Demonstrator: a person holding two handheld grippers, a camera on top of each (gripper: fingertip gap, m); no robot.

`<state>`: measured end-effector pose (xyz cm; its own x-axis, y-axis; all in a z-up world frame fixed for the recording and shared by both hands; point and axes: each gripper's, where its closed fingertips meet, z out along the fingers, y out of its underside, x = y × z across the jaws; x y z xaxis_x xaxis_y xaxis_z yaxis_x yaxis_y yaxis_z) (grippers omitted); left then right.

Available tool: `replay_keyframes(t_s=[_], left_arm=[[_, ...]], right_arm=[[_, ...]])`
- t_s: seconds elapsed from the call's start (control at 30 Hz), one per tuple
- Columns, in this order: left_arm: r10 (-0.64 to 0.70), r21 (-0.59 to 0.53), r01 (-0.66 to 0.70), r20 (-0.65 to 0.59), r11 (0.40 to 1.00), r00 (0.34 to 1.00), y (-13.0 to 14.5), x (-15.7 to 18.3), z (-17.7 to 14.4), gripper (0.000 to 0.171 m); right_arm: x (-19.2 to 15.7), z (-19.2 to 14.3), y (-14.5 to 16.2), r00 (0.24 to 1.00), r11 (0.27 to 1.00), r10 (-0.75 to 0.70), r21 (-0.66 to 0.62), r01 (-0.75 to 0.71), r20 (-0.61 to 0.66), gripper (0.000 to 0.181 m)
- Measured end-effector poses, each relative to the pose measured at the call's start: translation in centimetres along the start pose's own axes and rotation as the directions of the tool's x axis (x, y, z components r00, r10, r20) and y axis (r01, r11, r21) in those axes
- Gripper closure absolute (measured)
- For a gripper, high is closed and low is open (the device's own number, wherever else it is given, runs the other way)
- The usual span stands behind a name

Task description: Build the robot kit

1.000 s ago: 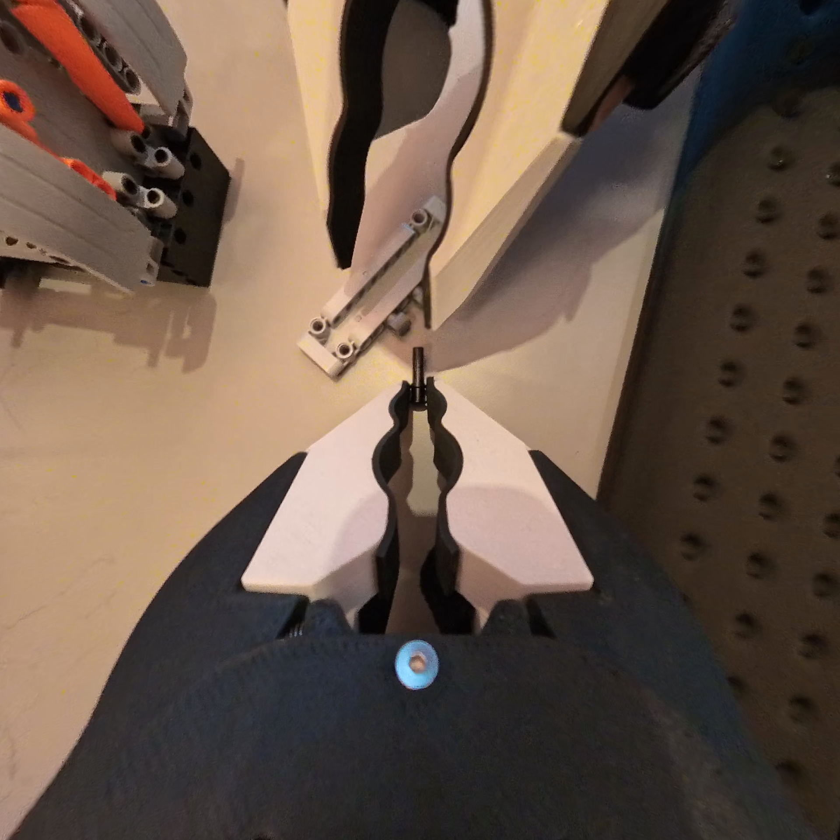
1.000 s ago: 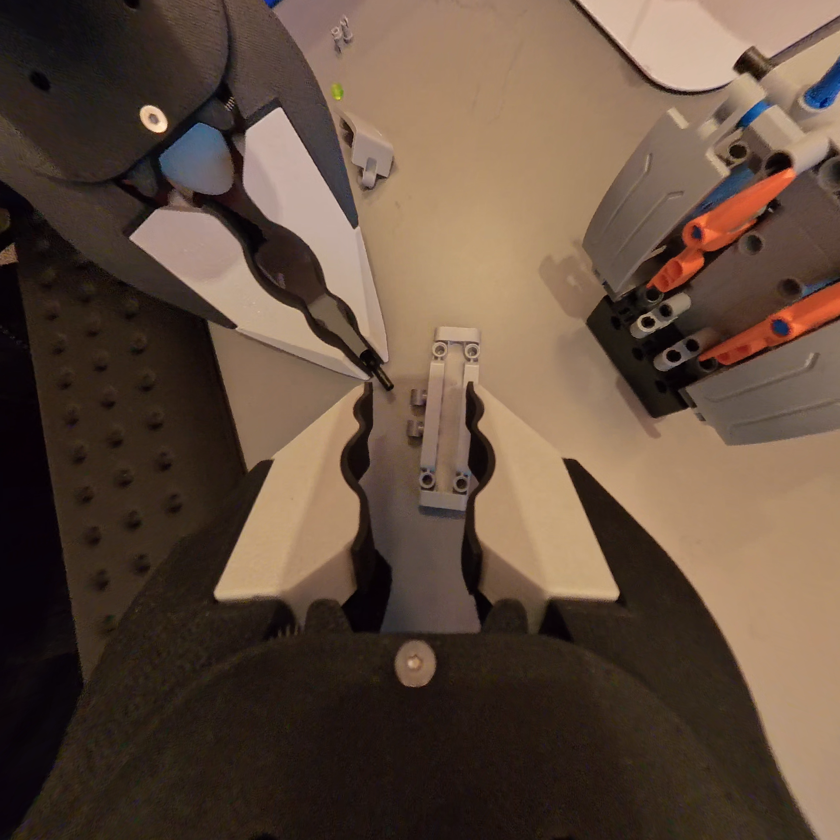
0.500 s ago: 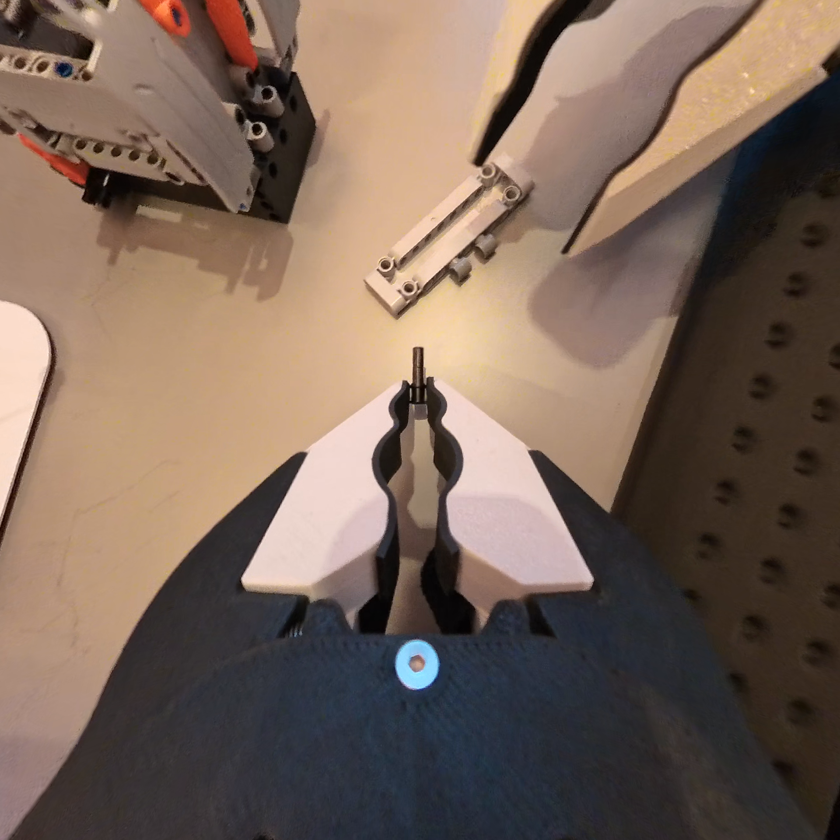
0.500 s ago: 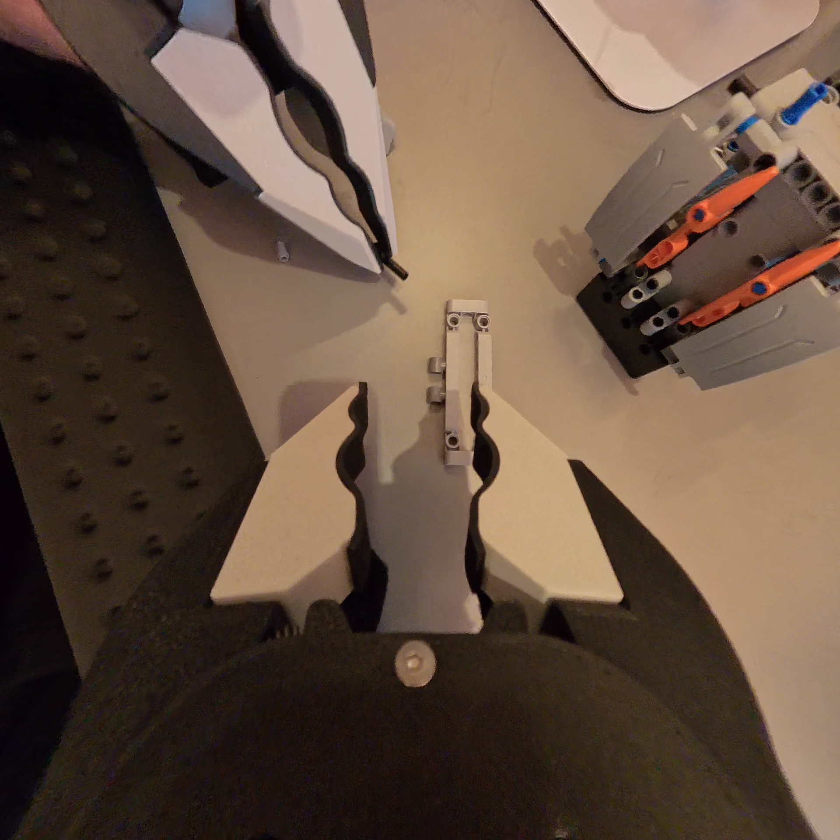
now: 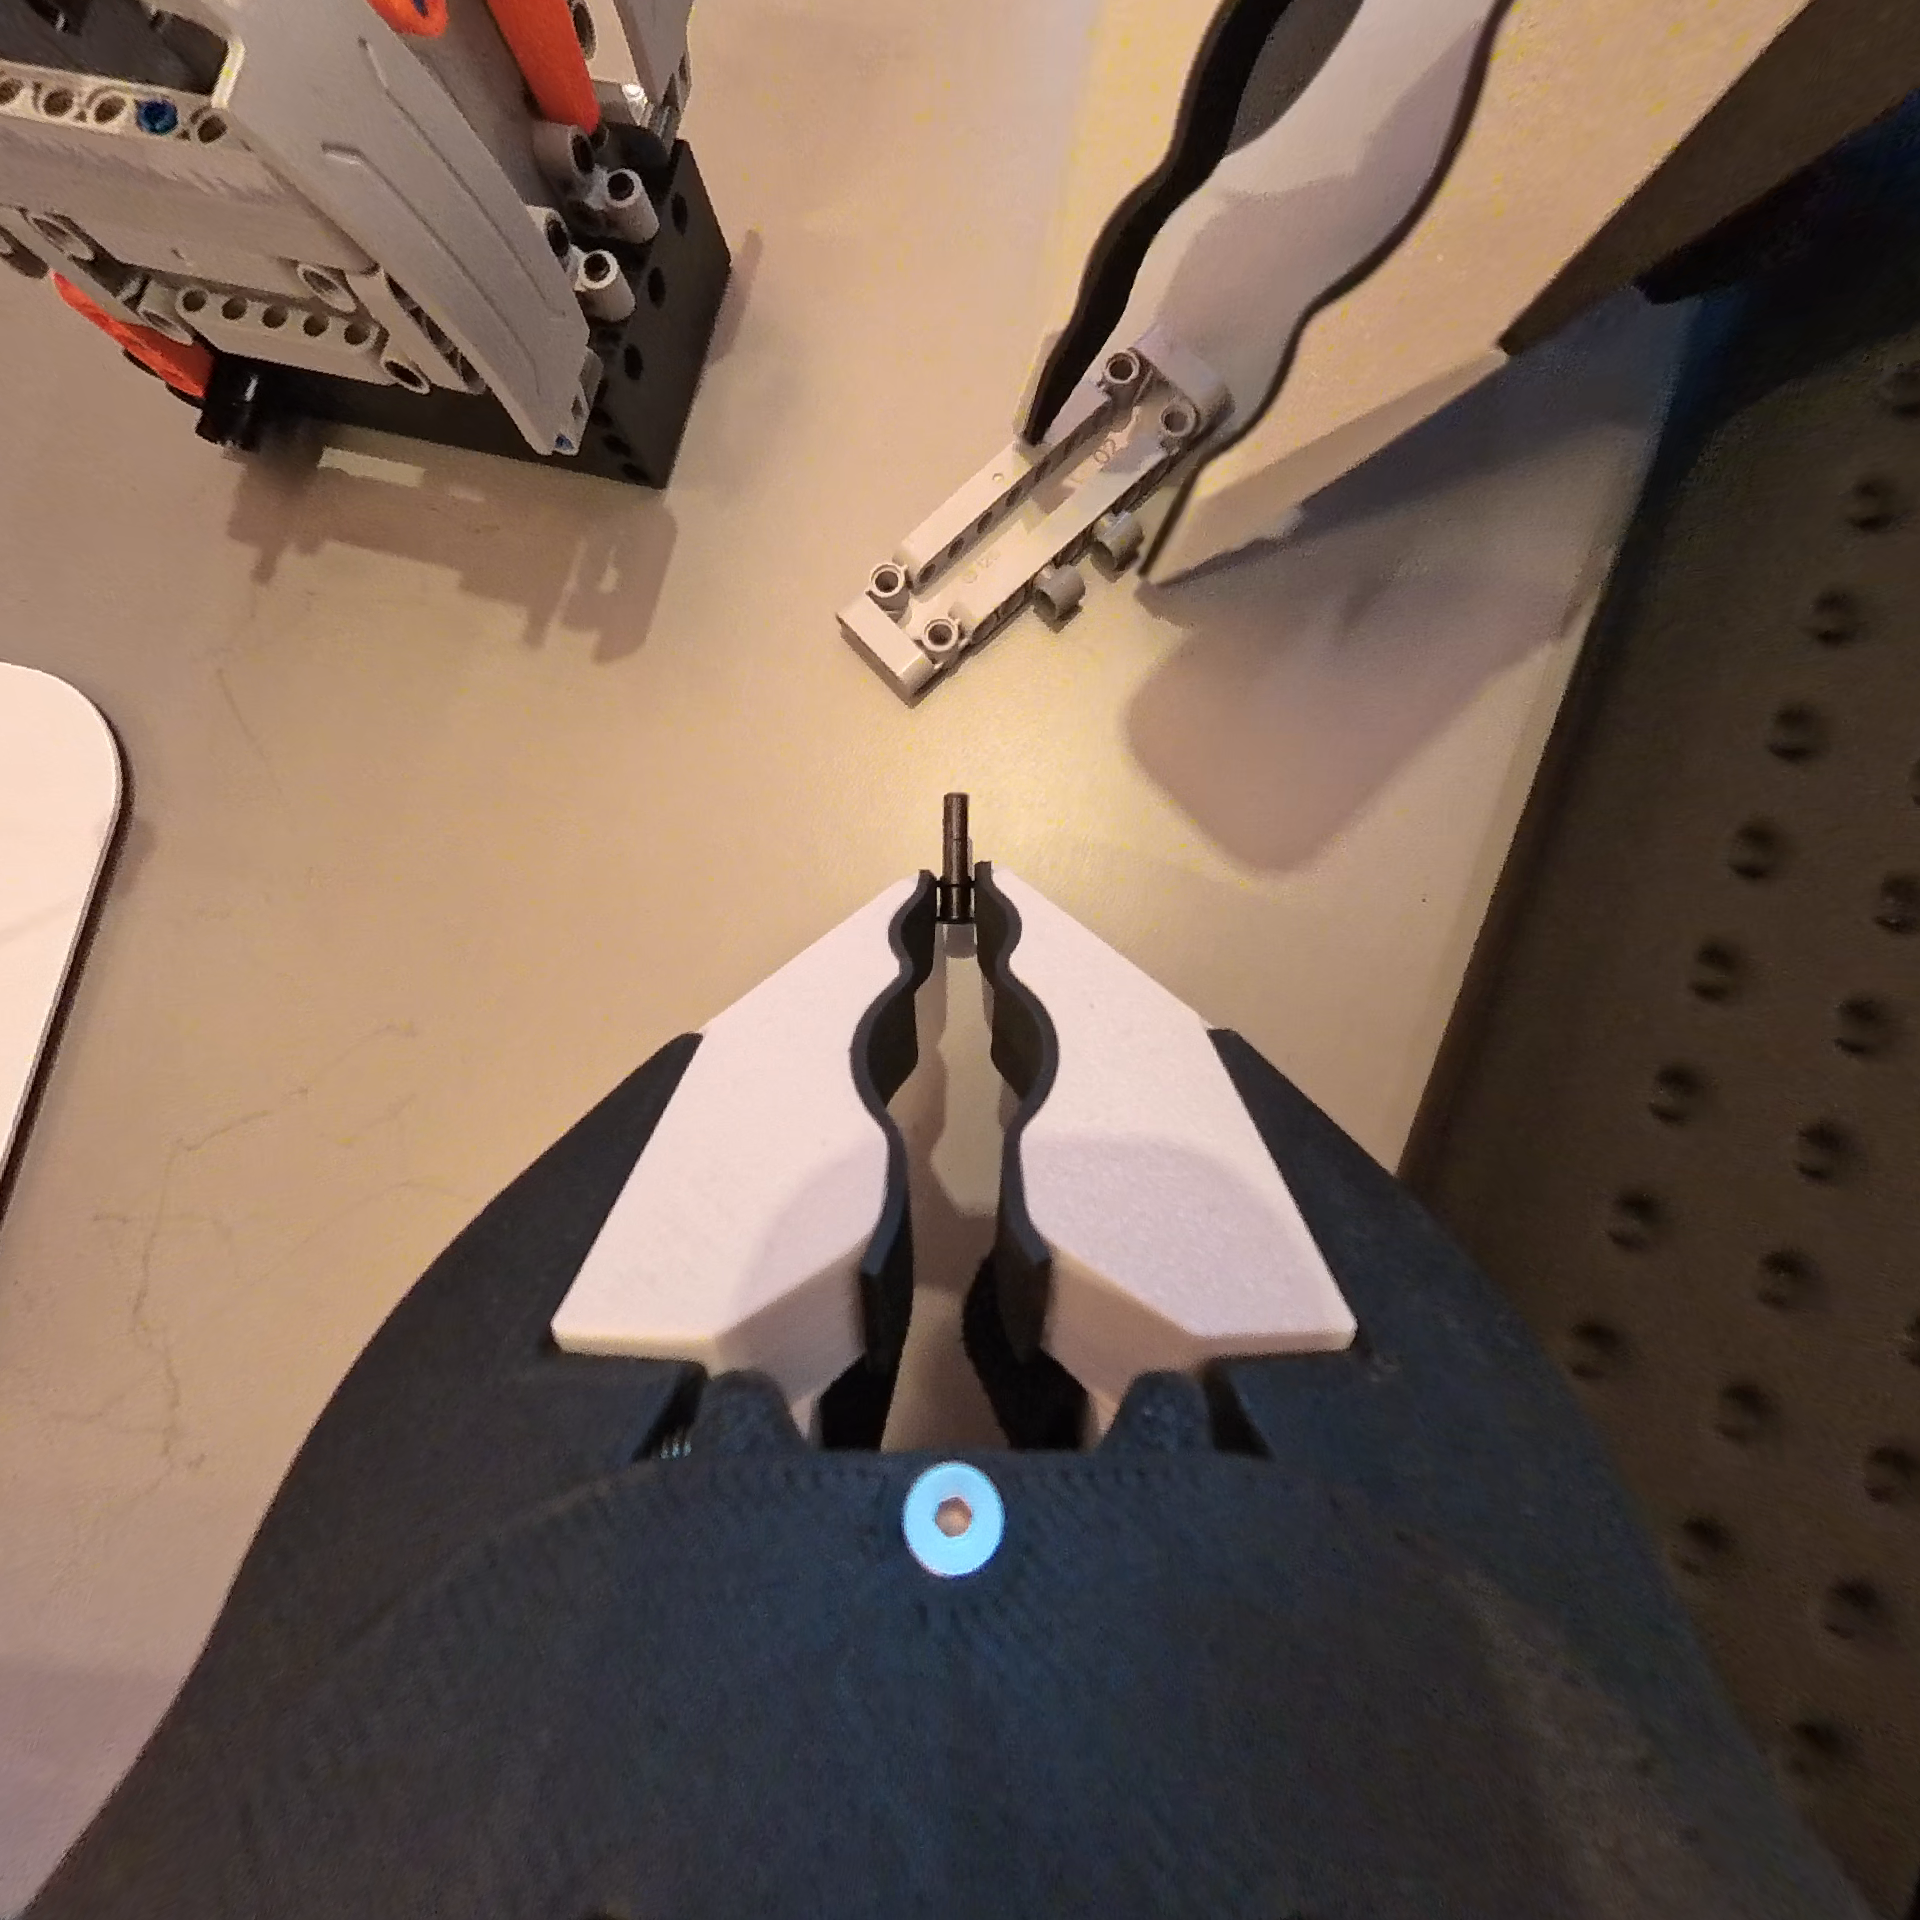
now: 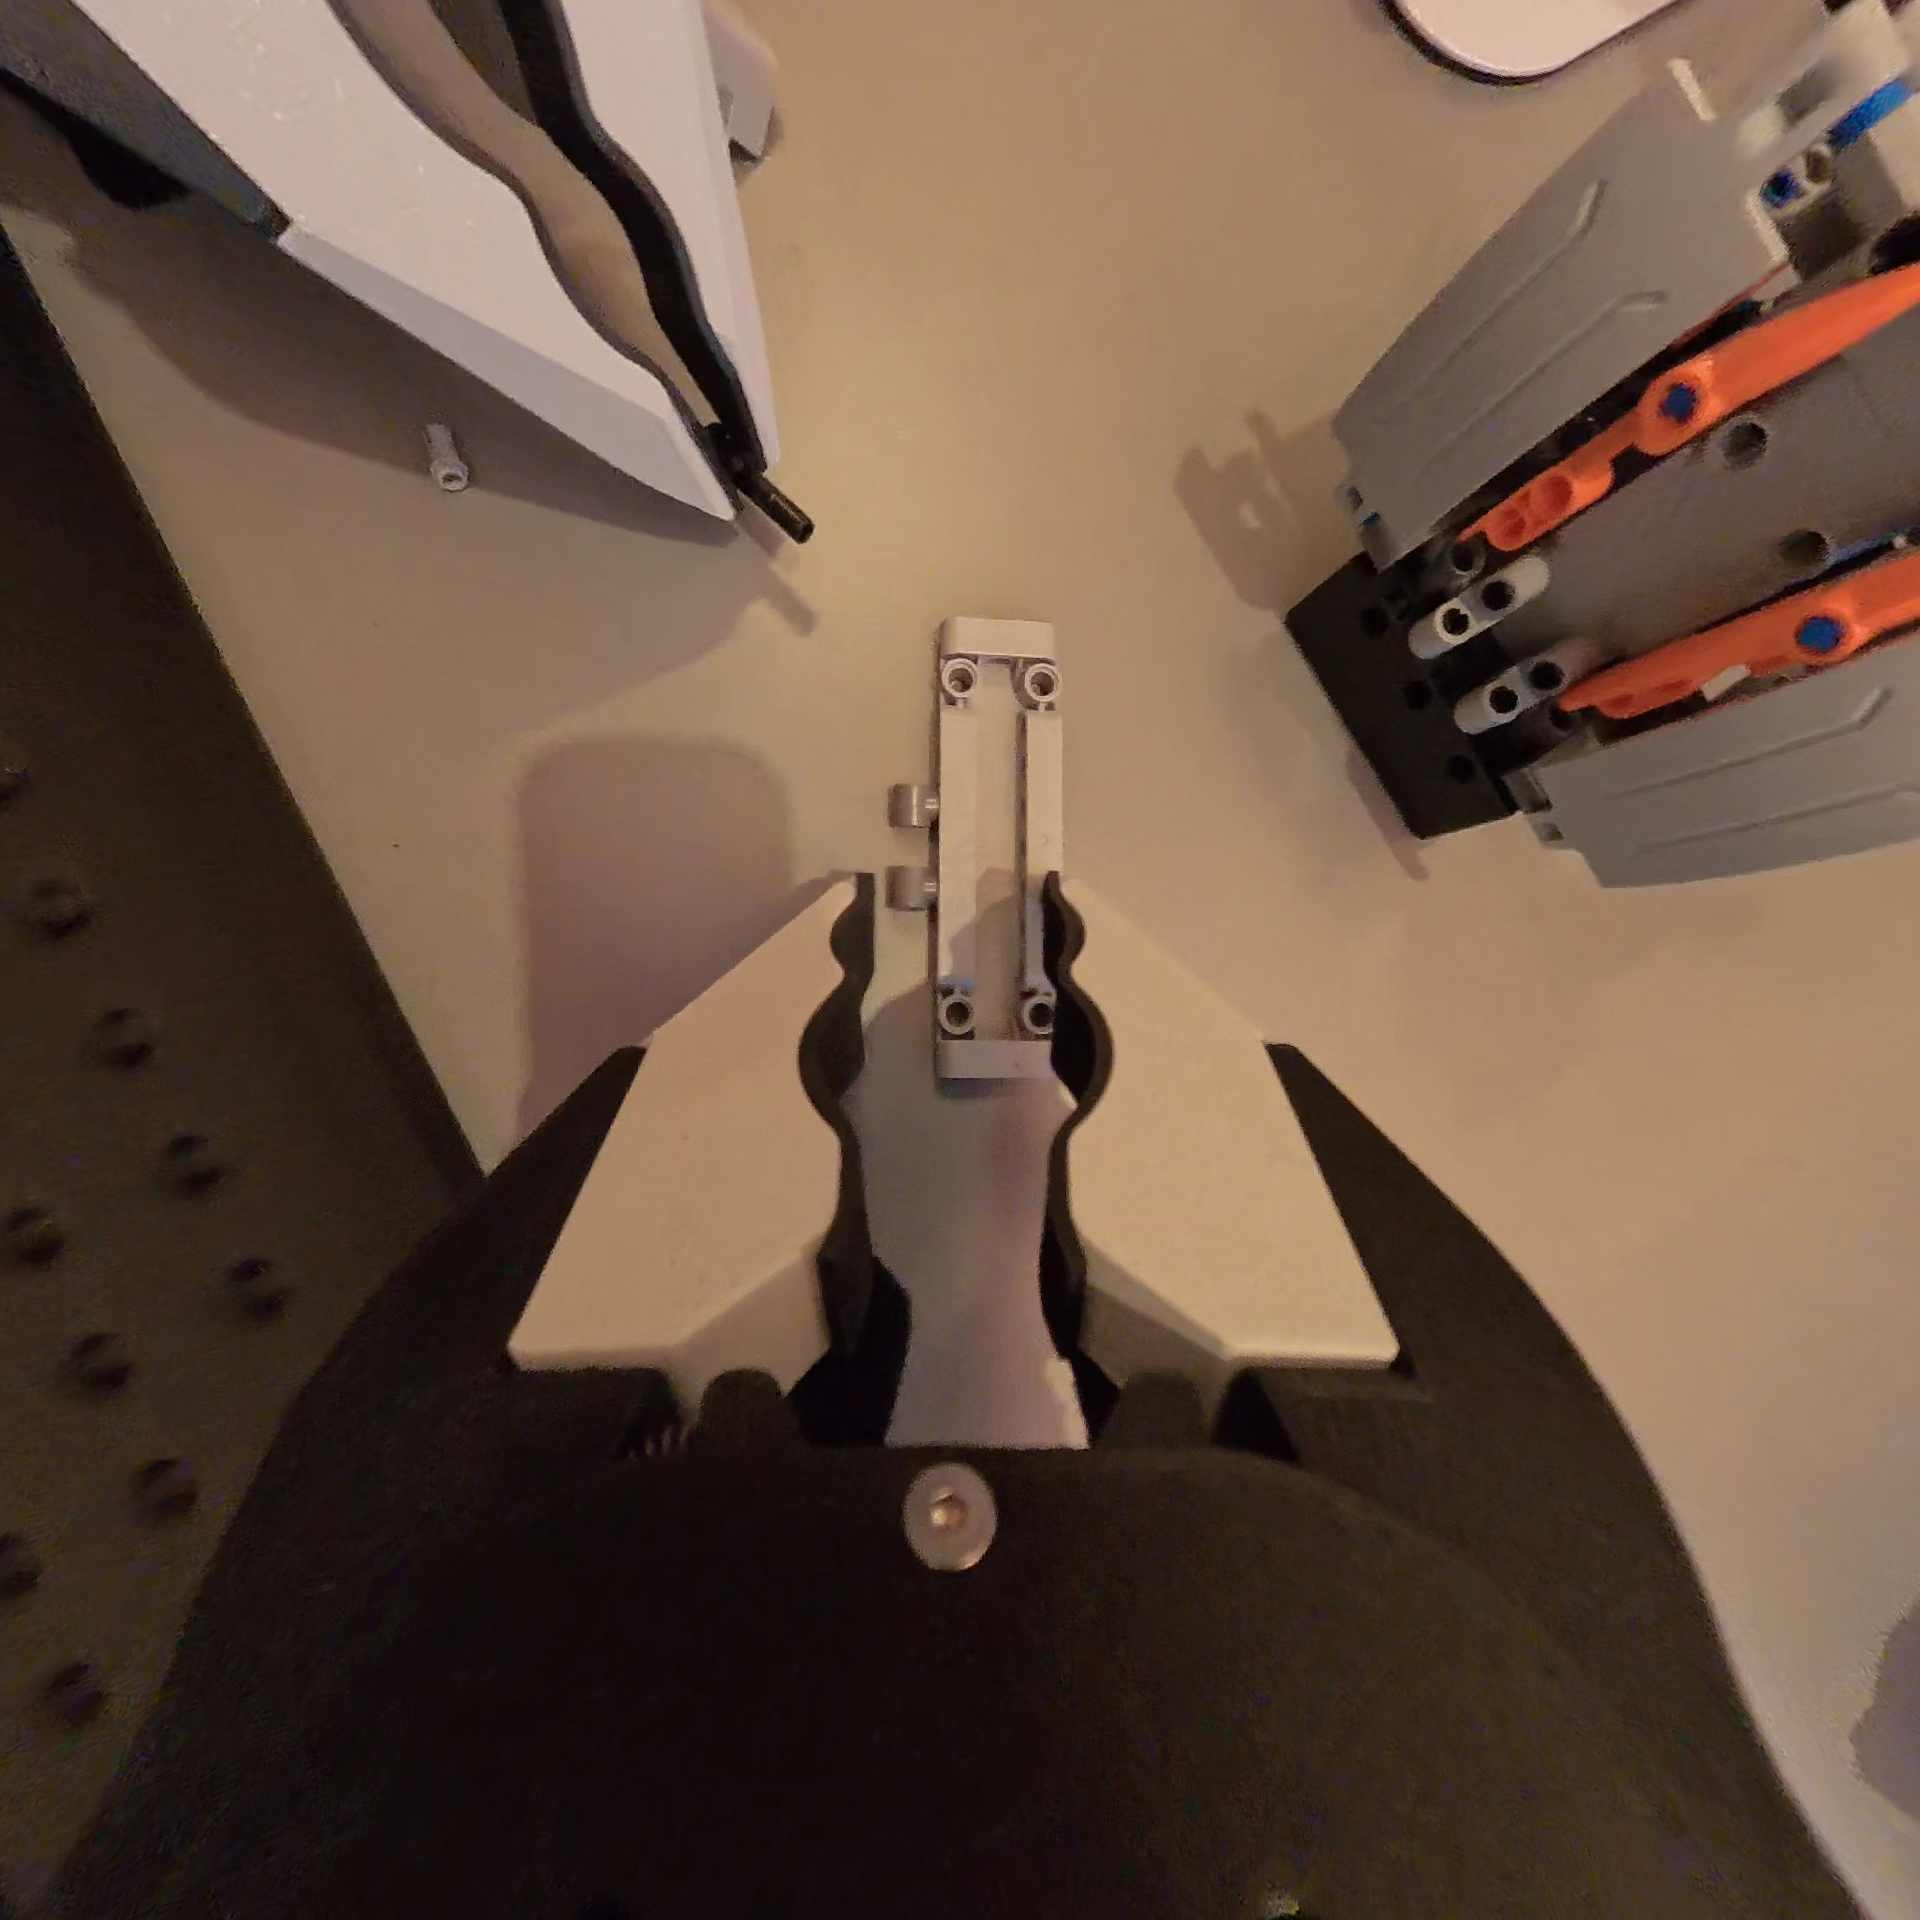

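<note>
the left hand-held gripper is clenched on a small black pin at its tips, above the beige desk. to its right, the right hand-held gripper is released, straddling one end of a grey panel piece lying flat on the desk; a grey, orange and black brick model stands farther right.

The table is a plain tan colour. Each gripper has white fingers with black wavy pads, on a black body. The left gripper pinches a small black pin. Beyond the pin lies a light grey bar piece with little round holes. Left of the bar stands a model with grey panels, orange strips, tiny blue dots and a black base. Right of the bar is a dark mat covered in rows of dots. Far left of the bar is a white board with a dark edge.
</note>
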<state>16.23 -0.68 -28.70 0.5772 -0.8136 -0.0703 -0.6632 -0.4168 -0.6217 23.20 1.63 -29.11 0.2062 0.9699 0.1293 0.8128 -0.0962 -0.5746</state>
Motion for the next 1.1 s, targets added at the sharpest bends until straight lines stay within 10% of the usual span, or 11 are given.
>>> replay_keyframes(t_s=[0.7,1.1], left_arm=[[0.040,0.013,-0.040,-0.021,0.999,0.999,-1.0,0.9,0.7,0.167],[0.059,0.047,-0.058,-0.025,0.997,0.998,-2.0,1.4,1.2,0.167]], right_arm=[[-0.2,-0.5,-0.8,0.916,0.959,0.246,0.054,-0.277,0.317,0.169],[-2.6,-1.9,-3.4,0.541,0.785,0.462,-0.042,-0.618,0.703,0.169]])
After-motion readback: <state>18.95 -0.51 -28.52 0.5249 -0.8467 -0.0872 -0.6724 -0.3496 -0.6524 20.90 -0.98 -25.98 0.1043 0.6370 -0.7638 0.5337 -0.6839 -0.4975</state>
